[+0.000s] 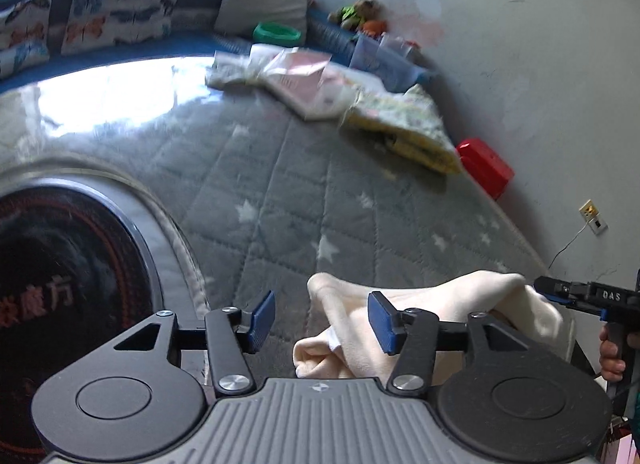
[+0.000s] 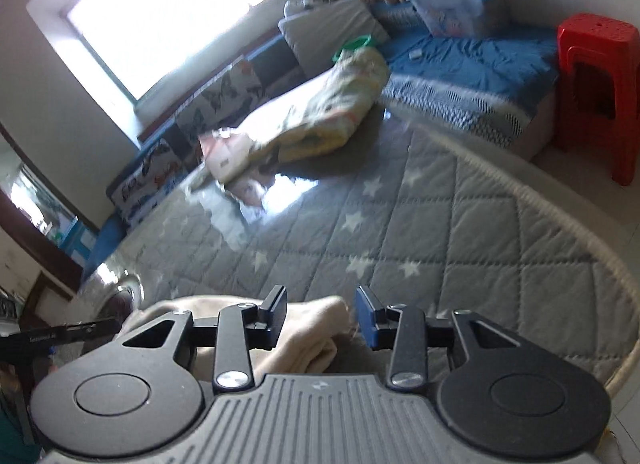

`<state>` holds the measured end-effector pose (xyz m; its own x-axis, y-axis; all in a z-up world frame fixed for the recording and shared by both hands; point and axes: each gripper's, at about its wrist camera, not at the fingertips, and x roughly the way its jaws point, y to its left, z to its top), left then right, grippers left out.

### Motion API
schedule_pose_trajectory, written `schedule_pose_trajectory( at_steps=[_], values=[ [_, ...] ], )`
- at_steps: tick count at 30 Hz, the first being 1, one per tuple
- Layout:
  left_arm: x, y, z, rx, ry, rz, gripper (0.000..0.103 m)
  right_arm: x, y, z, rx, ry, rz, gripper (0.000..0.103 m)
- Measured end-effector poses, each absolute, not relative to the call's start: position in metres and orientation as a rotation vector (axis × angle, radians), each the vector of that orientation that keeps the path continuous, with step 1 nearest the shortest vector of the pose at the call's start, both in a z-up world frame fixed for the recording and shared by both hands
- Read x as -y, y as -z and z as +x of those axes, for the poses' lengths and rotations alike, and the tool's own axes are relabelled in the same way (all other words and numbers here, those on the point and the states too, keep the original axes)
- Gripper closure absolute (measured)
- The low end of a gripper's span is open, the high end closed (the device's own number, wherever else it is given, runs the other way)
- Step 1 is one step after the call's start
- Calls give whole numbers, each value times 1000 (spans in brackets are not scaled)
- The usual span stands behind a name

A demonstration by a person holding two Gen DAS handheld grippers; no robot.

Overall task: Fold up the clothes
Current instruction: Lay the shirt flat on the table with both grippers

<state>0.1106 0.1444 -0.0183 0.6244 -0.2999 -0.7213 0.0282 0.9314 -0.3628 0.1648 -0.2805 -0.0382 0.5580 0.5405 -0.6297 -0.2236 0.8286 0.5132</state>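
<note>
A cream garment (image 1: 440,316) lies bunched and partly folded on the grey star-quilted mat (image 1: 300,191), close under both grippers. My left gripper (image 1: 322,320) is open above the garment's left end, with nothing between its blue pads. My right gripper (image 2: 321,314) is open over the garment's right end (image 2: 308,328); the cloth lies below its jaws. The right gripper also shows at the right edge of the left wrist view (image 1: 580,296), touching the garment's far corner.
A yellow floral blanket (image 1: 404,127) and pink folded clothes (image 1: 304,79) lie at the mat's far side. A red plastic stool (image 2: 596,91) stands by the blue mattress (image 2: 472,63). Butterfly cushions (image 1: 120,3) line the wall. A dark round object (image 1: 60,296) sits left.
</note>
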Motion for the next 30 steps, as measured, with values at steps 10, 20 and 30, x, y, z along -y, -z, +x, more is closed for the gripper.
schedule_pose_trajectory(
  at_steps=[10, 20, 30],
  values=[
    [-137, 14, 116, -821, 219, -282, 95, 250, 25, 171, -843, -531, 266, 96],
    [-150, -14, 129, -635, 59, -234, 51, 234, -13, 189, -589, -383, 183, 86],
    [-140, 23, 125, -759, 109, -246, 40, 213, 34, 164, -743, -454, 6, 74]
  ],
)
